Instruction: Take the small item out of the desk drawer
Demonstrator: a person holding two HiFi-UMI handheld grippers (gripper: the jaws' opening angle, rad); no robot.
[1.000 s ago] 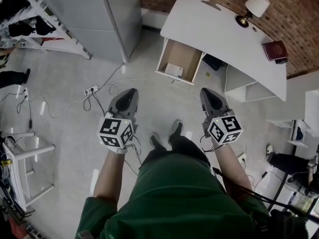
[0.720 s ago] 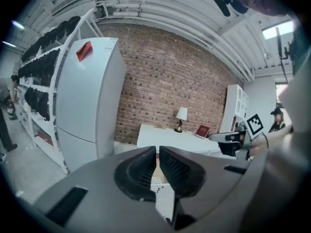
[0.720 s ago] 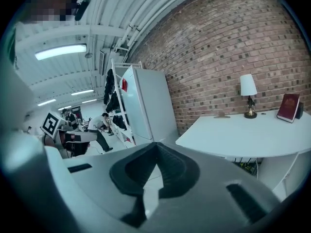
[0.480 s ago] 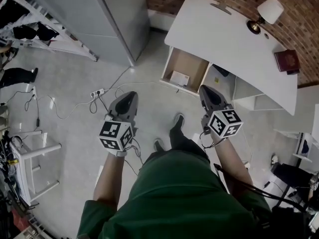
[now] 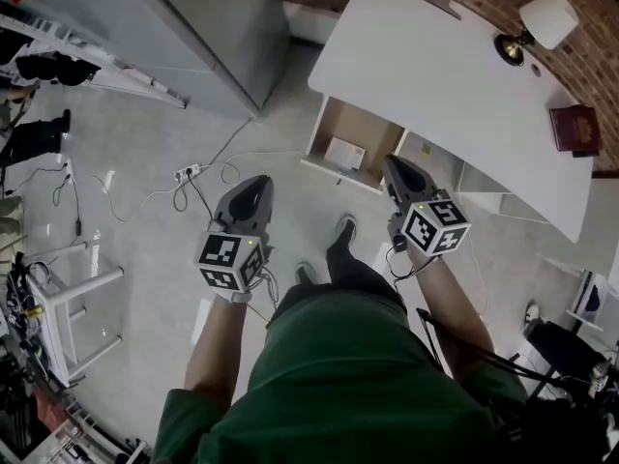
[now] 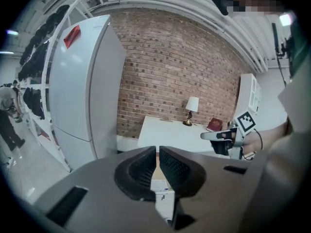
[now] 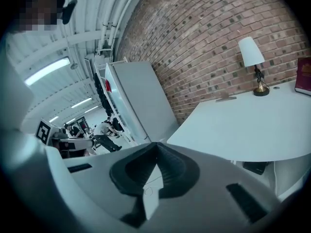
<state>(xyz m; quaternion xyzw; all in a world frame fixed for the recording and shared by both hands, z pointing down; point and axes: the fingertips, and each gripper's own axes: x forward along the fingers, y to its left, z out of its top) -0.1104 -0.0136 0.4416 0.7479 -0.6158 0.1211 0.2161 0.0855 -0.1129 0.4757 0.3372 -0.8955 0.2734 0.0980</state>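
**A:** Where is the small item?

**B:** The small item (image 5: 344,153), white and flat, lies in the open drawer (image 5: 366,122), near its front edge. The drawer sticks out from under the white desk (image 5: 426,66), at the upper middle of the head view.

**A:** And the grippers?

**B:** Both point toward the desk. The left gripper (image 5: 255,184) hangs over the floor, lower left of the drawer and apart from it. Its jaws stand a thin slit apart with nothing between them. The right gripper (image 5: 395,165) has its tip by the drawer's right front corner. Its jaws are pressed together and empty.

**A:** Is either touching the drawer?

**B:** The left isn't. For the right I can't tell.

**A:** Anything else around?

**B:** A lamp (image 5: 544,22) and a dark red book (image 5: 574,129) sit at the desk's right end. A grey cabinet (image 5: 193,27) fills the upper left, and a power strip (image 5: 187,173) lies on the floor.
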